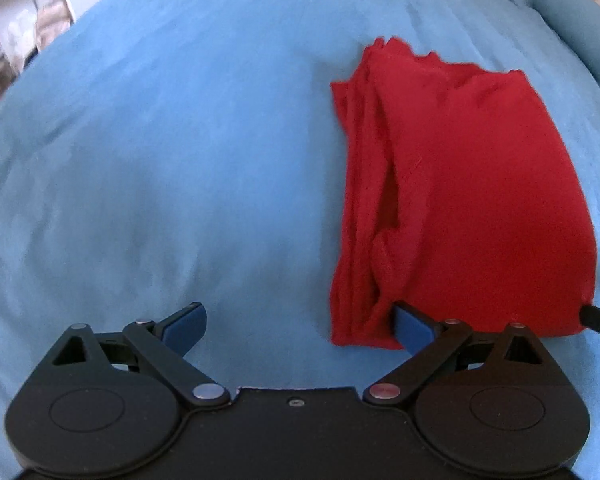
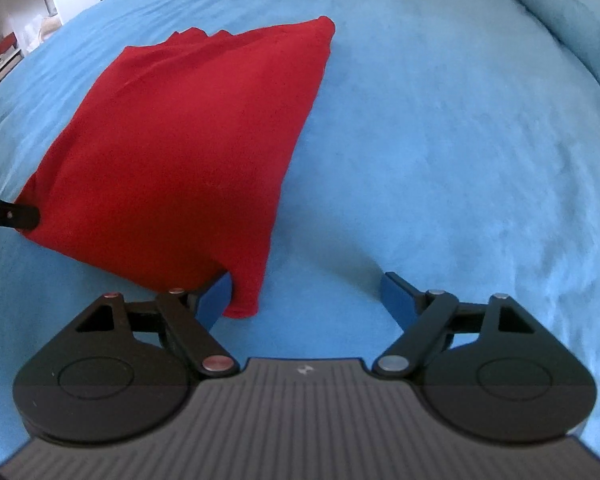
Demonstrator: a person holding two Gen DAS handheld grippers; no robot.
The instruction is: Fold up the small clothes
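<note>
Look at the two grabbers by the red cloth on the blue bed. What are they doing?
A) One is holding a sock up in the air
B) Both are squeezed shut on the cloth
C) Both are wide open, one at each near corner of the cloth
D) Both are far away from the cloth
C: the left gripper and the right gripper both stand wide open, each with one blue finger at a near corner of the folded red cloth, which lies on the blue bed cover.
</note>
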